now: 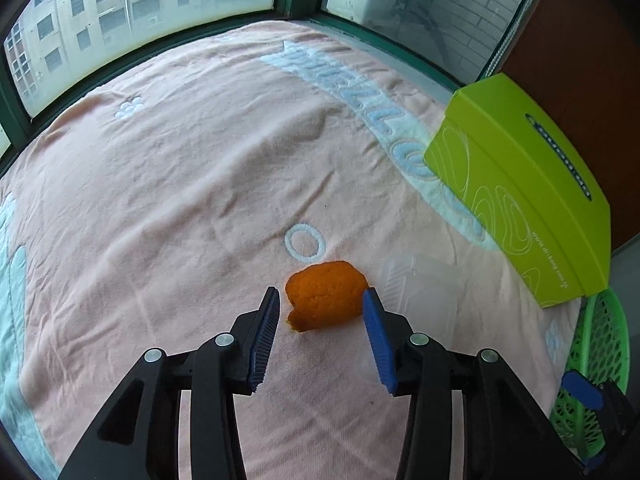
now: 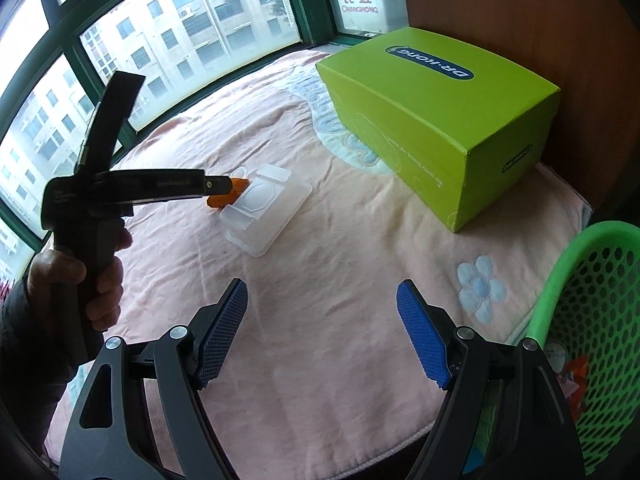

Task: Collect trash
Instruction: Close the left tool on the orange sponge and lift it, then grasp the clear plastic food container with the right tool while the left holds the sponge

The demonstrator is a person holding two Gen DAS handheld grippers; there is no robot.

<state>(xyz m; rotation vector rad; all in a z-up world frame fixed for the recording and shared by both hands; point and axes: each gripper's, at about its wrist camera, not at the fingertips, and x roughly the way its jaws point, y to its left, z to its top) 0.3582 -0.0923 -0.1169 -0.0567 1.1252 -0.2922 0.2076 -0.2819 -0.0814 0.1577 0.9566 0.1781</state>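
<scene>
An orange peel (image 1: 325,296) lies on the pink blanket (image 1: 180,200). My left gripper (image 1: 322,300) is open, its blue pads on either side of the peel, not closed on it. A clear plastic tray (image 1: 420,300) lies just right of the peel. In the right wrist view the left gripper (image 2: 230,186) reaches to the peel (image 2: 224,199) beside the clear tray (image 2: 268,210). My right gripper (image 2: 322,300) is open and empty above the blanket near its front edge. A green perforated basket (image 2: 592,292) stands at the right, holding some trash.
A lime green cardboard box (image 2: 436,108) sits on the blanket at the back right, also in the left wrist view (image 1: 520,200). Windows with dark green frames (image 2: 120,120) line the far side. A brown wooden panel (image 2: 520,8) stands behind the box.
</scene>
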